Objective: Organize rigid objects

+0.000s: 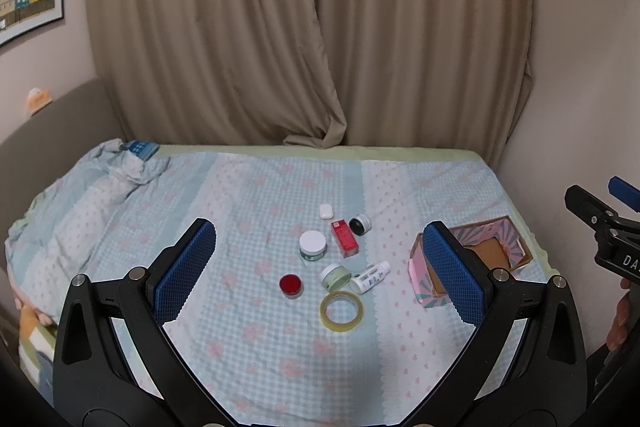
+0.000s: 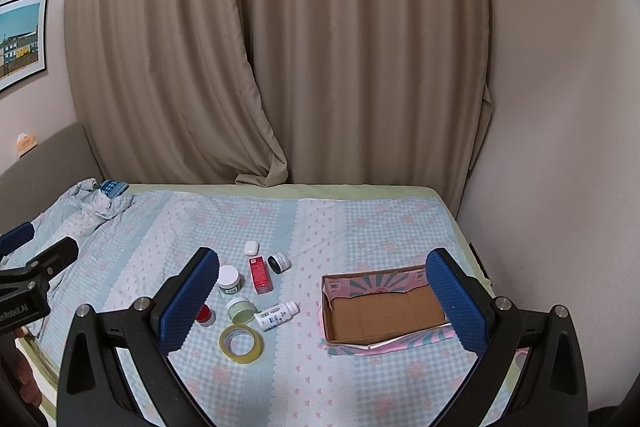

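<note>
Small rigid items are clustered on a bed (image 1: 240, 355) covered by a checked sheet: a tape roll (image 1: 341, 310), red-lidded jar (image 1: 291, 285), white-lidded jar (image 1: 313, 245), red carton (image 1: 344, 238) and a lying bottle (image 1: 370, 277). An empty cardboard box (image 2: 384, 311) is set well apart on the right. Both the left tongs (image 1: 320, 279) and the right tongs (image 2: 324, 303) are held wide open, gripping nothing. The items are judged light and hard; smooth jars are best pinched across their sides.

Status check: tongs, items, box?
Left tongs and right tongs open, empty, above the bed. Seven small items around the tape roll unsorted. Box empty, path clear.
</note>
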Available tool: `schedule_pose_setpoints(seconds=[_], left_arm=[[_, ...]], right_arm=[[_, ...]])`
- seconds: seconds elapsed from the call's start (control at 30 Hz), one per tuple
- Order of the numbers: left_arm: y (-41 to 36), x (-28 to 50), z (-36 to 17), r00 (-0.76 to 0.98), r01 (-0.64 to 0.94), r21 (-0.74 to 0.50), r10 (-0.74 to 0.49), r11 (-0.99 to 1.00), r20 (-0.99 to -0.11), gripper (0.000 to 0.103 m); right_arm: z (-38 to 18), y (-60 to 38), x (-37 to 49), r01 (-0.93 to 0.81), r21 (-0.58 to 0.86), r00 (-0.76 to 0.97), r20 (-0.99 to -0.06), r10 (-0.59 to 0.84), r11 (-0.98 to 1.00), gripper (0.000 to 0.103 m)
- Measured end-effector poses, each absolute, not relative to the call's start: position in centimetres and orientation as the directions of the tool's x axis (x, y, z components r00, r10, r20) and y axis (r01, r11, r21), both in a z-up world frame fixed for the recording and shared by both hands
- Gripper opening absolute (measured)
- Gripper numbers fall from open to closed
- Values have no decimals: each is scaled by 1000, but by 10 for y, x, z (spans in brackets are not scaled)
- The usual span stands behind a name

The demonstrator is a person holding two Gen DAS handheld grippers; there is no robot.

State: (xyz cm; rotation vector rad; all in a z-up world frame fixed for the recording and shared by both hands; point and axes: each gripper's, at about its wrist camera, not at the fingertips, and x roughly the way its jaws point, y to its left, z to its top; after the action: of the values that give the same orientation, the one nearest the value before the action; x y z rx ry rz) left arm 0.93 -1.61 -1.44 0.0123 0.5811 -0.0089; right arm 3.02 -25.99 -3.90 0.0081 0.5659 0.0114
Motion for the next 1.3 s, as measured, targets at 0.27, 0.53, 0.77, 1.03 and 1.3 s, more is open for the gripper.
schedule_pose_setpoints(seconds=[0.27,0.53,0.77,1.03,1.3], left_arm=[[9,32,-39,794,15,15,-3,1000,-608,103],[65,73,-87,709,139,-5,-103,990,-698,103],[111,127,-140,620,293,-6,-194,956,-760,103],[124,193,-256,461,437,-30,-252,899,-851,102],[107,239,-378,320,463,-115,-286,879,-903,102]], right_arm=[[-67,-256,46,-51,1,827,-560,43,999,103],[-110,-206,66,20,48,760,-650,16,999,103],[-169,-145,87,88,86,691,-723,1,992,103],[-275,-102,111,170,114,552,-834,2,979,103],[-390,-81,136,185,67,399,-917,-13,980,103]])
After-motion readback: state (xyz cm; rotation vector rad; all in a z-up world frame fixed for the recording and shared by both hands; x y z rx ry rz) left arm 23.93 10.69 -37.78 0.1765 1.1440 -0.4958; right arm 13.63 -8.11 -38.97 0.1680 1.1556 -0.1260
